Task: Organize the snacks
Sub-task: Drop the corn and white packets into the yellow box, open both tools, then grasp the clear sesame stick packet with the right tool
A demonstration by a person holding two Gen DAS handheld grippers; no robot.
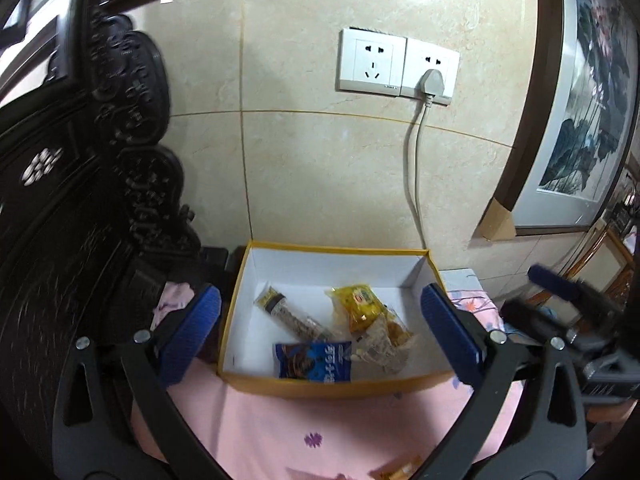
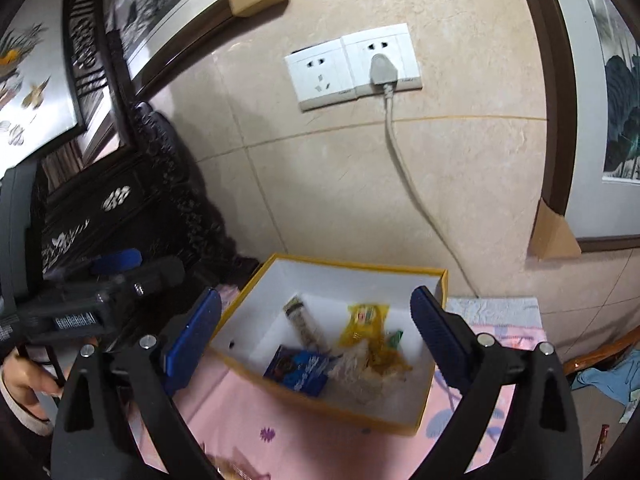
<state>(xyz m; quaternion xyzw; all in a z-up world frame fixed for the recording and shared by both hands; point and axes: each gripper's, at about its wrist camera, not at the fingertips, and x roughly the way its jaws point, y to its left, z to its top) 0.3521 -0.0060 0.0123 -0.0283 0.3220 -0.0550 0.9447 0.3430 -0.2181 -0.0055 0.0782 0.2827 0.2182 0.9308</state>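
Note:
A yellow-rimmed box with a white inside stands on a pink cloth against the wall; it also shows in the right wrist view. In it lie a blue snack pack, a long clear pack of seeds, a yellow pack and a clear crinkled pack. My left gripper is open and empty, above the box's near side. My right gripper is open and empty, also facing the box.
A dark carved wooden cabinet stands left of the box. A wall socket with a grey cable is above it. Framed pictures lean at the right. A snack wrapper lies on the pink cloth near the bottom edge.

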